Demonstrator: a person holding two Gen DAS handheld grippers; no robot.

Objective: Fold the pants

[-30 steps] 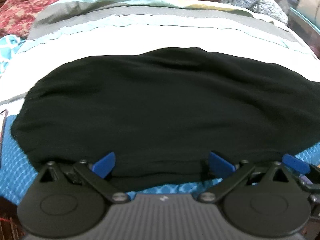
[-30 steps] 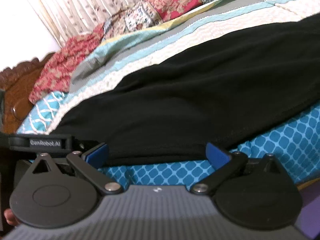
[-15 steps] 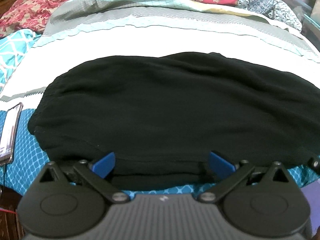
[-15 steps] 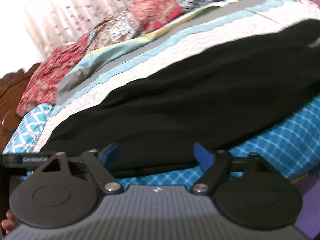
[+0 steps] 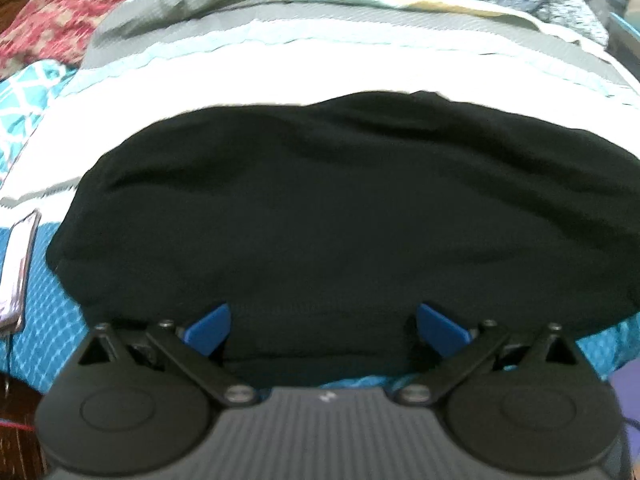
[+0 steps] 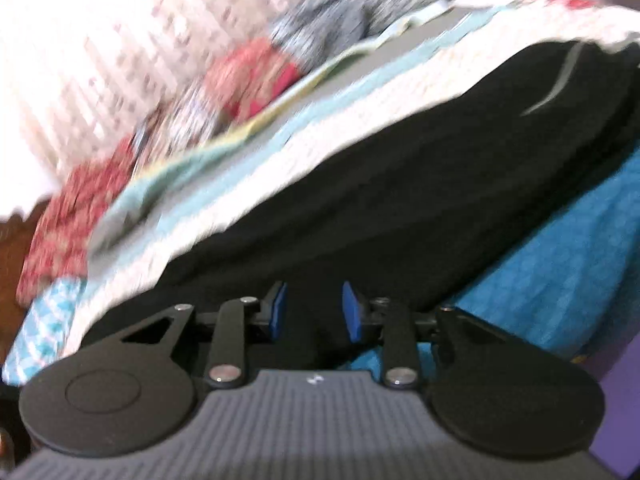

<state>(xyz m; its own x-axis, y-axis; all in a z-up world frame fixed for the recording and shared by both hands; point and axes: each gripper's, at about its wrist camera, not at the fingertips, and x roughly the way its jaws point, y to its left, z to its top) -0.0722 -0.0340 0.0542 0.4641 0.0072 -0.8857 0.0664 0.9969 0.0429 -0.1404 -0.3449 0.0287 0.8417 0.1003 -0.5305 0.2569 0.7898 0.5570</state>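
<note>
Right wrist view: the right gripper [image 6: 313, 307] has just been closing, jaws narrowing over the black pants' [image 6: 400, 184] near edge on the bed [image 6: 580, 248]; whether the pads are pinching cloth is unclear. The left gripper [image 5: 323, 326] is hanging wide open over the pants, holding nothing.

Black gripper [image 5: 323, 330], blue pads [image 5: 208, 326]

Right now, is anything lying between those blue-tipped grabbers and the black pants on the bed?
Nothing visible is. The black pants reach right up between the open left gripper pads, and the right gripper, whose jaws have just been closing, already has the pants' near edge between its pads.
</note>
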